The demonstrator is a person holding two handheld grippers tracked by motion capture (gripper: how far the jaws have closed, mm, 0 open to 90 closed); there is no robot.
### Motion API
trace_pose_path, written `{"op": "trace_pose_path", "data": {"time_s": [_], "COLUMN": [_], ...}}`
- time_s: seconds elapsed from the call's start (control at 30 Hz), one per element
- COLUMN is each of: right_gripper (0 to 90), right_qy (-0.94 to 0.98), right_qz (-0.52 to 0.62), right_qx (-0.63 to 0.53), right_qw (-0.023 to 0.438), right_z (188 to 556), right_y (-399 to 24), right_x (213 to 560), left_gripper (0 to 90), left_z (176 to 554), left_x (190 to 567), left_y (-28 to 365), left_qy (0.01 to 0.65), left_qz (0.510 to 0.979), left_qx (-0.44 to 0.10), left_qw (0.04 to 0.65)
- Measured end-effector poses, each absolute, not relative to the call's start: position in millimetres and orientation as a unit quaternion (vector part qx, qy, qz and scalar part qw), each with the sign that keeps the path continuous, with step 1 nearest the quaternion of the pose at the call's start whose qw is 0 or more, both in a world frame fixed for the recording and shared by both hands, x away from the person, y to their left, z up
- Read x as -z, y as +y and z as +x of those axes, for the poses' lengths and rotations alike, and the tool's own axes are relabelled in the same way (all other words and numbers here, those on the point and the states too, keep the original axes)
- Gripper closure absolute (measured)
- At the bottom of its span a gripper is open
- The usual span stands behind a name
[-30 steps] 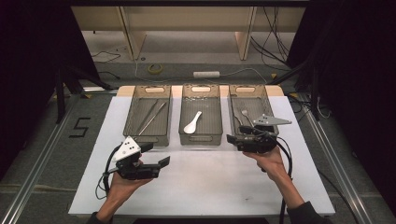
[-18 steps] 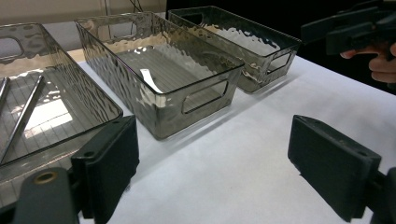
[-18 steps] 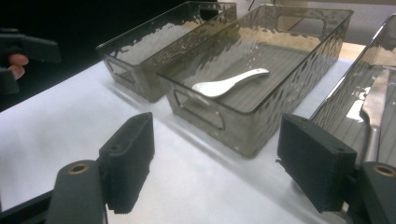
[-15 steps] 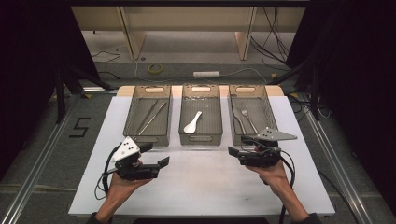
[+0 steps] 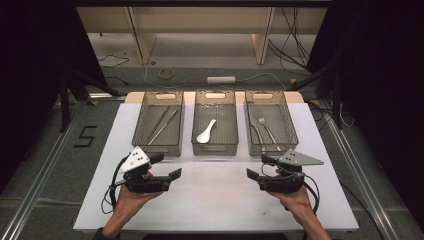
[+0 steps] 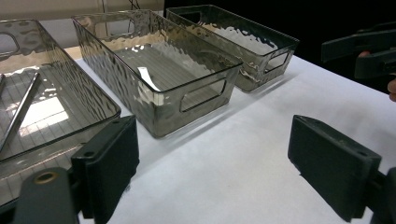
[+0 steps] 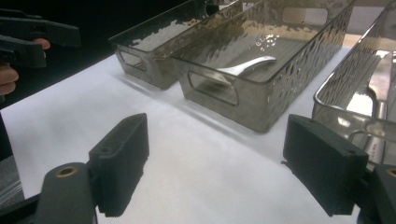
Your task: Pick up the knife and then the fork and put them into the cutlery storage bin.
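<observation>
A: Since the earlier frames, the right gripper [image 5: 257, 168] had been drawn back from the right bin [image 5: 288, 131] toward the person's side and was held over the white sheet [image 5: 215, 195]. Its jaws had just been opening and stood wide apart, nothing between them.

B: Noted. And the left gripper [image 5: 167, 166]?

A: No shift was recorded against the earlier frames. Its jaws were also spread, bare sheet seen between them in the left gripper view.

B: What was seen ahead of the right jaws?

A: In the right gripper view, the middle bin [image 7: 261, 100] was seen ahead of the gap and well apart from the jaws, with the white spoon [image 7: 245, 66] lying flat inside. The right bin's near corner was seen just beyond the right-hand jaw, with a fork [image 5: 268, 131] and one more metal piece inside it.

B: And ahead of the left jaws?

A: The left bin [image 6: 100, 100] was seen just behind the left-hand jaw, long metal utensils [image 5: 161, 125] lying in it. The middle bin sat farther ahead, slightly left of the gap.

B: Contact with anything?

A: None was seen; both grippers were kept clear of the bins.
</observation>
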State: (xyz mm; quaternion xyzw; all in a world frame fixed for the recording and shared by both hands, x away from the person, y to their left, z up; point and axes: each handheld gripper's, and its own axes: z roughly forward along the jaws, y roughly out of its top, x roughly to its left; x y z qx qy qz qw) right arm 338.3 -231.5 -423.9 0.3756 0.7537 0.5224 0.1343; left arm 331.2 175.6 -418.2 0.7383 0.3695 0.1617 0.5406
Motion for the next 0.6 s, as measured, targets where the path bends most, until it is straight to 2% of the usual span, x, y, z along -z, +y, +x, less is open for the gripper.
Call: {"op": "trace_pose_path", "data": {"time_s": [0.6], "right_gripper": [23.2], "right_qy": [0.755], "right_qz": [0.379], "right_qx": [-0.515], "right_qw": [0.147], "right_z": [325], "right_y": [-235], "right_x": [431], "left_gripper": [15.8], "left_z": [331], "left_x": [419], "left_y": [176], "left_qy": [0.369], "left_qz": [0.74], "left_qx": [-0.158], "left_qw": [0.54]}}
